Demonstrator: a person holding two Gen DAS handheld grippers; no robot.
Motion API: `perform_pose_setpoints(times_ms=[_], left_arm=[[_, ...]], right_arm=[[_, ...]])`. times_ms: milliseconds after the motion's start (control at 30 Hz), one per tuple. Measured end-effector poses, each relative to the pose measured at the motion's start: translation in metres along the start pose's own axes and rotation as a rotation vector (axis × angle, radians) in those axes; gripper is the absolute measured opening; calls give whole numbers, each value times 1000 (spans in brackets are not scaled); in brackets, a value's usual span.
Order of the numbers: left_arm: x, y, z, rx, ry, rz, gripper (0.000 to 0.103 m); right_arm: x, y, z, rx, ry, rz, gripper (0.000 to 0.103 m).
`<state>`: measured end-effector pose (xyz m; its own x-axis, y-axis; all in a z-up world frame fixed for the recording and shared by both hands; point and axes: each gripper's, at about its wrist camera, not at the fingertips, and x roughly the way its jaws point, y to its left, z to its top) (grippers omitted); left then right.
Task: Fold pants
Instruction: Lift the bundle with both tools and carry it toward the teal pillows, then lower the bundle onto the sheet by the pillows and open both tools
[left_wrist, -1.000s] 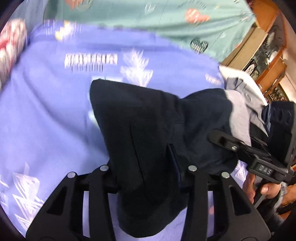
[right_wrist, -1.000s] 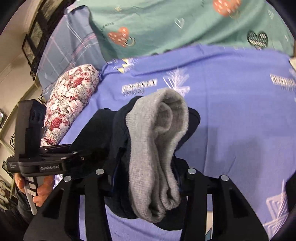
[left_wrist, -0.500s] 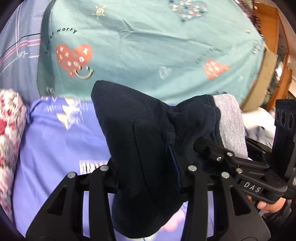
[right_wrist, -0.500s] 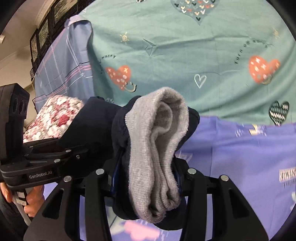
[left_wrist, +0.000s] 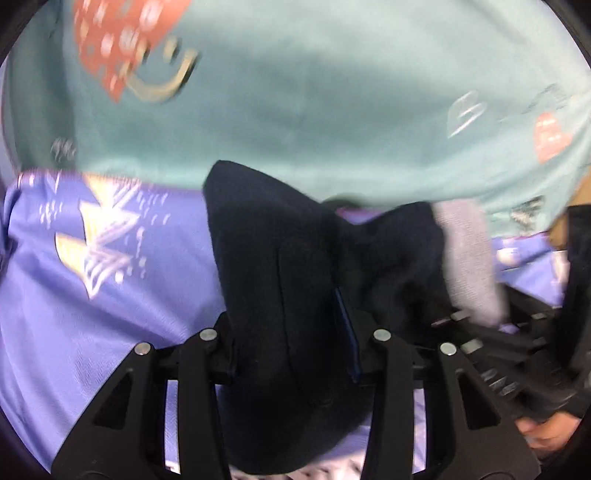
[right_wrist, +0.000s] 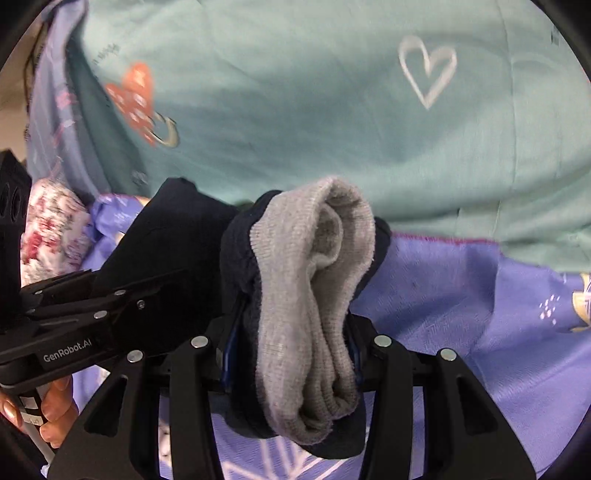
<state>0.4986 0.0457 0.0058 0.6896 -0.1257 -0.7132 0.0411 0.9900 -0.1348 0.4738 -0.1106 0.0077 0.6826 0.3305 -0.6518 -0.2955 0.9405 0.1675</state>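
Pinching dark navy pants (left_wrist: 288, 295) in the left gripper (left_wrist: 295, 354), fingers (left_wrist: 384, 354) clamped on a thick fold of the cloth, bundle lifted clear above the purple bedsheet (left_wrist: 92, 314). Gripping the other end in the right gripper (right_wrist: 291, 354), fingers (right_wrist: 384, 354) squeezed on the grey ribbed waistband (right_wrist: 317, 295) with navy fabric wrapped round it. Hanging between the two grippers, pants bunched, not lying flat, a loose tail drooping below each pair of fingers. Showing up at the left of the right wrist view: the left gripper's black body with a hand (right_wrist: 51, 417) round its handle. Filling the top of both views, a teal sheet (right_wrist: 332, 129) printed with hearts, meeting the purple bedsheet just behind the pants. Peeking in at the far left, a floral pillow (right_wrist: 51, 229), well apart from the bundle. Blurred throughout in the left wrist view
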Motion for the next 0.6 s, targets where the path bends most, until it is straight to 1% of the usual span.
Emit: perform_pose_setpoints(times_ms=[33,67,100,133,167,200,267,333,433,533,567,600], left_arm=[[7,4,-4,-2,-3,20,53],[11,9,-8,-5,-9,18,60],[12,12,-10,-8,-16,20,65],[11,14,-11,-6,-21,34,75],[10,16,-13,5,-31,58,81],[8,19,-12,11,-38,77,83],[-2,23,-12,10,-53,115,83],[-16,23,-10,10,-70,167,81],[-44,21,-9,20,-100,189,82],[-76,12,-25,30,-108,171,83],[-87,6,-34,38,-112,176,87],[-95,0,-42,49,-116,185,88]], right_arm=[[9,-8,-4,17,17,-43,52],[12,-13,-5,29,19,-53,65],[13,-19,-6,48,22,-66,75],[12,-24,-7,58,19,-80,77],[11,-27,-8,56,16,-87,78],[9,-29,-8,47,18,-87,78],[2,-30,-10,46,16,-101,78],[-14,-25,-8,62,-14,-112,78],[-50,-19,-12,64,-82,-132,78],[-76,-15,-21,67,-82,-124,78],[-86,-13,-27,67,-80,-129,78],[-99,-10,-36,71,-85,-141,79]])
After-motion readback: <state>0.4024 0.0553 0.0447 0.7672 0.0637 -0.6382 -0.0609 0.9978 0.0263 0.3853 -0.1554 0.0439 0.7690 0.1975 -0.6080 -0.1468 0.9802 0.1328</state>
